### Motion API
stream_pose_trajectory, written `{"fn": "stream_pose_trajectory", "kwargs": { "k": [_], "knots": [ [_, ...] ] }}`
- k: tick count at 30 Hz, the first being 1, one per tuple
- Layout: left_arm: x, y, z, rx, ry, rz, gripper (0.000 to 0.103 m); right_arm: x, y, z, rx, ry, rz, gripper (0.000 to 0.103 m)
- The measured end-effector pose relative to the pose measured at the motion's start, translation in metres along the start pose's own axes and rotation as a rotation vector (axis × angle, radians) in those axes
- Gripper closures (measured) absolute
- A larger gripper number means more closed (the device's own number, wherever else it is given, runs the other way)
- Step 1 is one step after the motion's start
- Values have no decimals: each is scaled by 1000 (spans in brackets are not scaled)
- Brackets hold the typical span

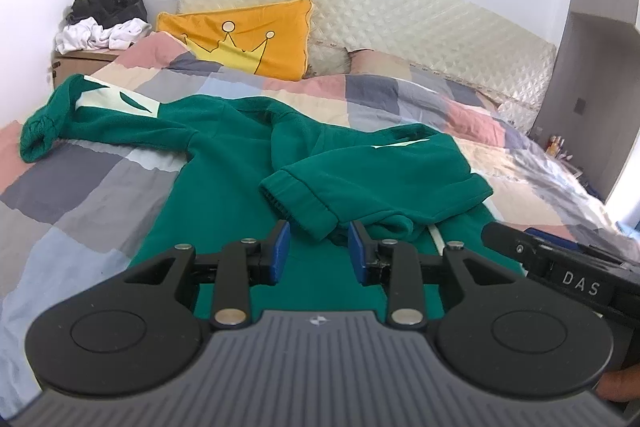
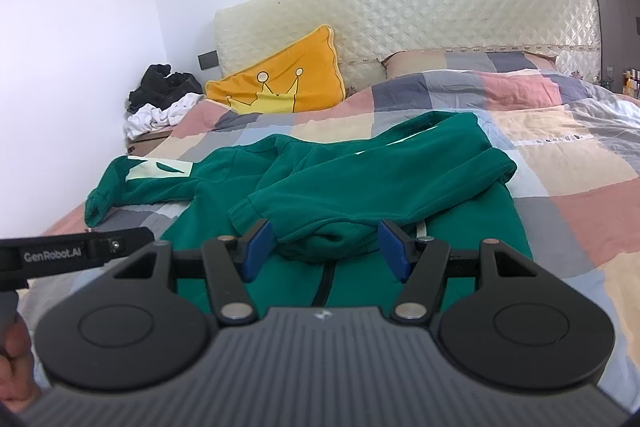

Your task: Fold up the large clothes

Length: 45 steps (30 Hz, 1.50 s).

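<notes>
Checked quilt (image 1: 100,195) covering the bed, with orange crown pillow (image 1: 248,39) against the quilted headboard (image 1: 400,11). Green sweatshirt (image 1: 224,187) spread flat on quilt, long axis running from hem near grippers toward the pillow; one sleeve (image 1: 100,115) stretched out leftward, other sleeve (image 1: 360,171) folded across the chest, cuff toward camera. Left gripper (image 1: 319,253) level above the hem, jaws parted, holding nothing. Right gripper (image 2: 327,251) alongside, jaws wide apart, empty, folded cuff just ahead.
</notes>
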State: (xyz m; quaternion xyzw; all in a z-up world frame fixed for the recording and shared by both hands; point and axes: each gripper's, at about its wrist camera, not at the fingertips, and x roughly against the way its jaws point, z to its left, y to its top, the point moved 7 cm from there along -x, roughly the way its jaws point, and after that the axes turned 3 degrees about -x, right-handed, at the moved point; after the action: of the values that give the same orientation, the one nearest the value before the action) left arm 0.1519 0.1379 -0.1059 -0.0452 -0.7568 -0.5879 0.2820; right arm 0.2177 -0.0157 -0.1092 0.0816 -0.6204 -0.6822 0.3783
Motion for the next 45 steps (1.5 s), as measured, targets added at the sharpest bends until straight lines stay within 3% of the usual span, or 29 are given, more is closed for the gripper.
{"fn": "stream_pose_trajectory", "kwargs": {
  "k": [4,6,13,21,26,30,33,39,43,45],
  "knots": [
    [-8,11,5,0,10,-4,56,-2,-1,-3,-20,-3,5,41],
    [-14,20,11,14,19,2,48,-5,-4,-6,-28,-10,17,41],
    [-30,71,67,74,51,12,38,-16,-16,-10,-34,-29,54,41],
    [-77,114,208,73,228,98,35,-28,-28,-9,28,-94,76,41],
    [-118,105,317,117,382,175,35,-44,-35,-13,-8,-113,106,42],
    [-144,90,382,145,478,203,35,-57,-41,-15,-30,-133,126,42],
    [-168,90,408,86,523,201,35,-67,-44,-14,-30,-146,142,42],
    [-216,92,417,-199,645,193,35,-93,-46,-15,-62,-163,164,42],
    [-247,92,433,-293,712,254,35,-108,-49,-21,-83,-188,184,42],
    [-255,91,441,-304,734,285,43,-111,-50,-25,-98,-199,194,42]
  ]
}}
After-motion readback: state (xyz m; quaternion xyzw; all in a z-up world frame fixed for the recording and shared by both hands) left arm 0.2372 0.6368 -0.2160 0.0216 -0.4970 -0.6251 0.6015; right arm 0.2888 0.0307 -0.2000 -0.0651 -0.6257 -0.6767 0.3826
